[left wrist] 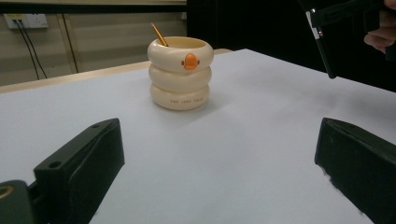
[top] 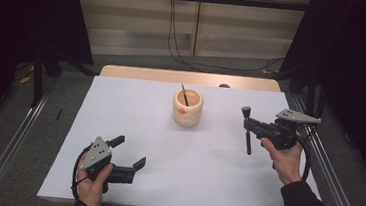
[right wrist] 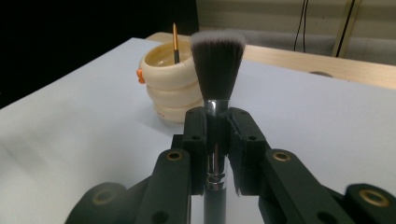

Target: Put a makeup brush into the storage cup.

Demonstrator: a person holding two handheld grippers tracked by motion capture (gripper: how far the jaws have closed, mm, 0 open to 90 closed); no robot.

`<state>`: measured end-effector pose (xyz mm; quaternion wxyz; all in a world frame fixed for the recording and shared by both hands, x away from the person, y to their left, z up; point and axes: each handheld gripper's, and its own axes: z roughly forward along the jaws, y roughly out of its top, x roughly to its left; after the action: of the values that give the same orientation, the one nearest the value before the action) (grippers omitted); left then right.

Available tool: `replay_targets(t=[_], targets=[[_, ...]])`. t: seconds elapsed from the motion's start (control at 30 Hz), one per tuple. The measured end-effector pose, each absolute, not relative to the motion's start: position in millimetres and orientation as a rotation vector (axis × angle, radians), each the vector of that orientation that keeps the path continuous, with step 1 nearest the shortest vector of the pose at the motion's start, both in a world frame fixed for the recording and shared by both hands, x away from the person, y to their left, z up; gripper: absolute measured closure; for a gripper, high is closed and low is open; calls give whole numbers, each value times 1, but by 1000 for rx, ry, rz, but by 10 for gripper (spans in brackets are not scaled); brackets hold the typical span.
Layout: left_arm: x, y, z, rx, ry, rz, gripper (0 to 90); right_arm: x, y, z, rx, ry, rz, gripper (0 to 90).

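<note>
A: Start at the left. What's the left claw (top: 127, 152) doing?

B: Resting low near the front of the white tabletop (top: 133, 129), jaws spread wide with nothing between them. In the left gripper view the two black jaws frame bare sheet, with the pen holder (left wrist: 180, 73) farther off, ahead of them.

A: And the holder itself?

B: A cream pot (top: 187, 107) shaped like three stacked rings, with a small orange bill on its side, standing upright near the middle of the tabletop towards the back. A thin pencil-like stick (top: 185, 94) leans inside it. It looks rigid, probably ceramic or plastic, so I'd guess it could tip or slide if knocked on the rim.

A: Then the right side?

B: The right claw (top: 247, 124) is clamped on a makeup brush (top: 247, 130), held above the tabletop well to the right of the pot. The right gripper view shows the jaws pinching the shiny metal ferrule (right wrist: 215, 135) just under the bristles (right wrist: 218, 65), which point up.

A: How will that brush handle?

B: Light, I'd judge, with a stiff handle and a soft, springy head. The ferrule looks smooth, so it may twist or slip in the jaws. Gripping on the ferrule or handle is sound; squeezing the bristles would splay them.
</note>
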<state>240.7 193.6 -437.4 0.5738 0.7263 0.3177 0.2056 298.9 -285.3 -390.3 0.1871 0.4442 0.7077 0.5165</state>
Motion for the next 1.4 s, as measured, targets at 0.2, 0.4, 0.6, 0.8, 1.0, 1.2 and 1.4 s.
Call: replay_targets(t=[0.2,0.4,0.6,0.8,1.0,1.2,1.4], targets=[[241,193,-437,1701,742,484,12,294,-287,-384,1216,1952,1511,785],[241,193,-437,1698,747,483,11,292,-289,-381,1198,1926,1542,785],[241,193,-438,1701,741,484,11,289,-292,-375,1179,1900,1580,785],[241,193,-438,1700,742,483,11,289,-293,-372,1178,1895,1603,784],[241,193,-437,1698,742,483,11,289,-293,-369,1163,1895,1619,784],[241,192,-438,1699,746,480,11,291,-290,-369,1169,1900,1620,784],[241,193,-438,1700,746,479,11,296,-287,-371,1129,1924,1617,784]])
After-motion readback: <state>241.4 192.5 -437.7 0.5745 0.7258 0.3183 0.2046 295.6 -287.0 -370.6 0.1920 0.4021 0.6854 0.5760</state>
